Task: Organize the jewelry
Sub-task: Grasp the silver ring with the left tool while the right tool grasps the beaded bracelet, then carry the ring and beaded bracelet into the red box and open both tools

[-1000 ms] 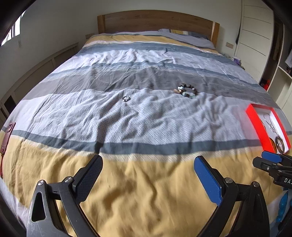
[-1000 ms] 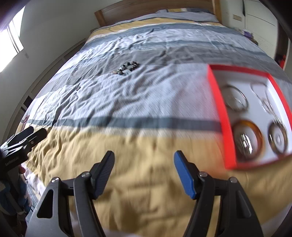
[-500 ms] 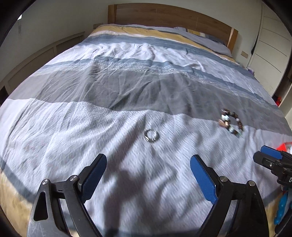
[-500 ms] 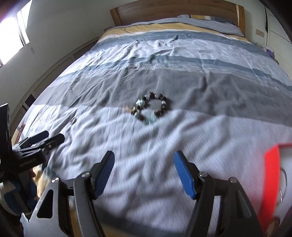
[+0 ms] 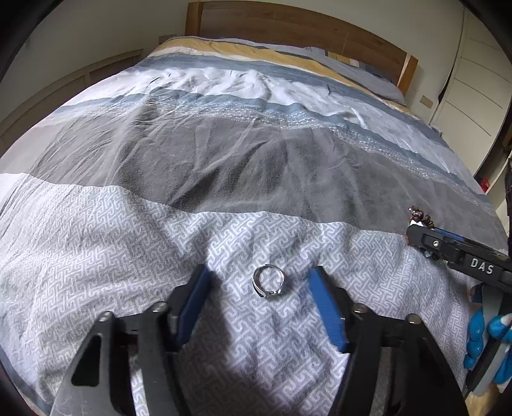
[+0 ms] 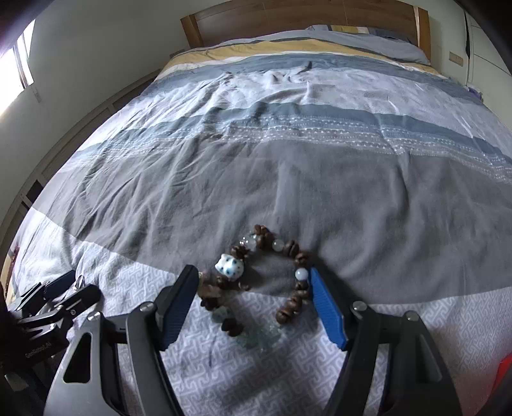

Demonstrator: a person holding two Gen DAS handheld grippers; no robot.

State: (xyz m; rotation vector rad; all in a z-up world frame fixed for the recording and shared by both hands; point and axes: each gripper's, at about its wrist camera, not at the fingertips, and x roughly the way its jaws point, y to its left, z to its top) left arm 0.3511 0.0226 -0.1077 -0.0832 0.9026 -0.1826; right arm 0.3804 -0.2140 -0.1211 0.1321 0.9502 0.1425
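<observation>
A small silver ring [image 5: 268,281] lies flat on the patterned grey-white stripe of the bedspread. My left gripper [image 5: 260,281] is open, its blue pads low on either side of the ring without touching it. A bracelet [image 6: 256,281] of brown beads with a few pale ones and a white spotted charm lies at the edge of the dark grey stripe. My right gripper [image 6: 251,283] is open and straddles the bracelet, pads close to its sides. The right gripper also shows in the left wrist view [image 5: 425,238], with part of the bracelet [image 5: 419,217] behind it.
The striped bedspread [image 5: 224,153] covers the whole bed up to a wooden headboard [image 5: 288,22]. A sliver of the red box [image 6: 505,368] shows at the far right edge. White cupboards [image 5: 473,80] stand to the right of the bed.
Both grippers have moved forward and down over the bed. The left now brackets the ring, the right brackets the bracelet. The red box has slid almost out of view.
</observation>
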